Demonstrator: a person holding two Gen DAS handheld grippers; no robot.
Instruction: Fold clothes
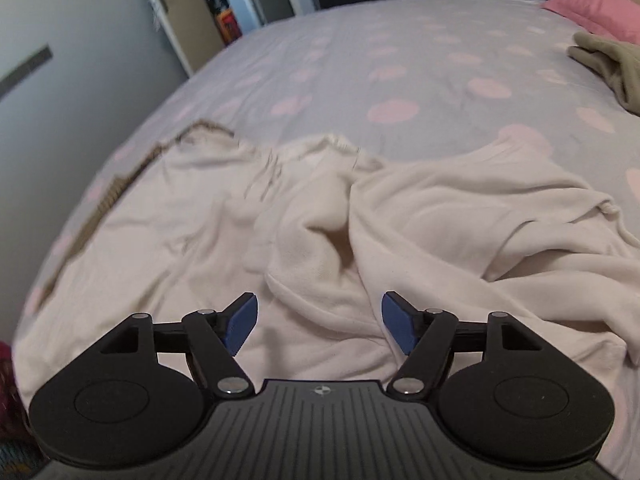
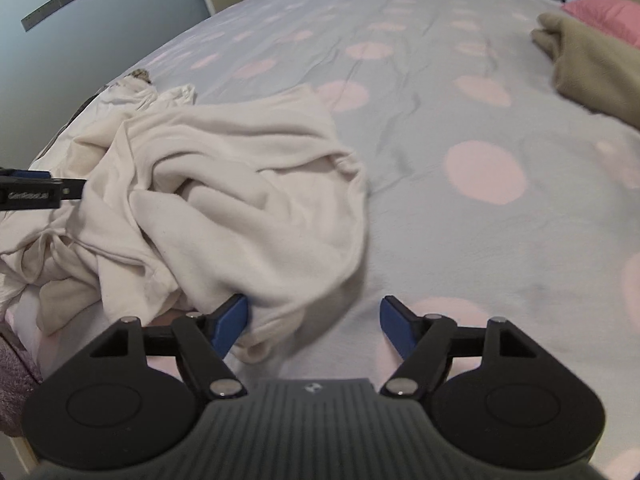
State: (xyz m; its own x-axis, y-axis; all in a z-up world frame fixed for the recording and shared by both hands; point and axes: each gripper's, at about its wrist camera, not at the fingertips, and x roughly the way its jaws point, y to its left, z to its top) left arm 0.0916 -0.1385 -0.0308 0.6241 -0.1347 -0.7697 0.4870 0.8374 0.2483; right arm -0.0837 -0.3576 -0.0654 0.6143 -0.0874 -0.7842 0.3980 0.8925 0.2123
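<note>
Cream sweatshirt [image 1: 320,216] lies rumpled near the bed's [image 1: 400,60] left edge and near corner, long axis running across both grippers. Left gripper [image 1: 319,322] hovers over its middle, jaws wide, empty. Right gripper [image 2: 314,322], equally wide and empty, sits at the garment's right hem, left pad [image 2: 234,320] touching cloth; it looks better placed for an edge grasp.

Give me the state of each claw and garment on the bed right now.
Left claw: open, empty, over the cream garment.
Right claw: open, empty, at the garment's near edge.
Cream fleece garment: crumpled, unfolded.
Olive-tan fleece garment: bunched near the pink pillow.
</note>
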